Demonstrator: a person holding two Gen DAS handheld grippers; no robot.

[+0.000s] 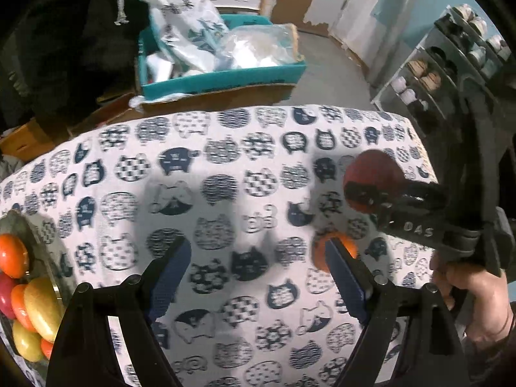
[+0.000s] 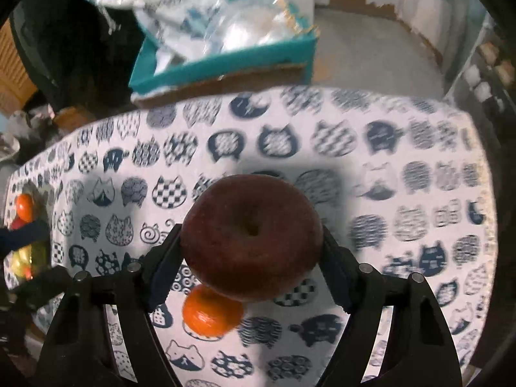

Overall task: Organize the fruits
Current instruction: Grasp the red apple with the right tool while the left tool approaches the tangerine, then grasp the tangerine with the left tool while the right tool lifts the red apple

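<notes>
Cat-print cloth [image 2: 403, 148], seemingly gripped apple [image 2: 251, 235].

apple [image 2: 251, 237]: dark red, dimple toward camera, clamped in right gripper [image 2: 250, 258] | tangerine [image 2: 211, 314]: orange, on cat-print worktop [image 2: 403, 167] | bowl fruit [image 1: 29, 300]: red, orange, yellow, piled

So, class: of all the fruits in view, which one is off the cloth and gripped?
The dark red apple, clamped in the right gripper. The loose orange lies on the cloth; the rest sit in the bowl.
</notes>
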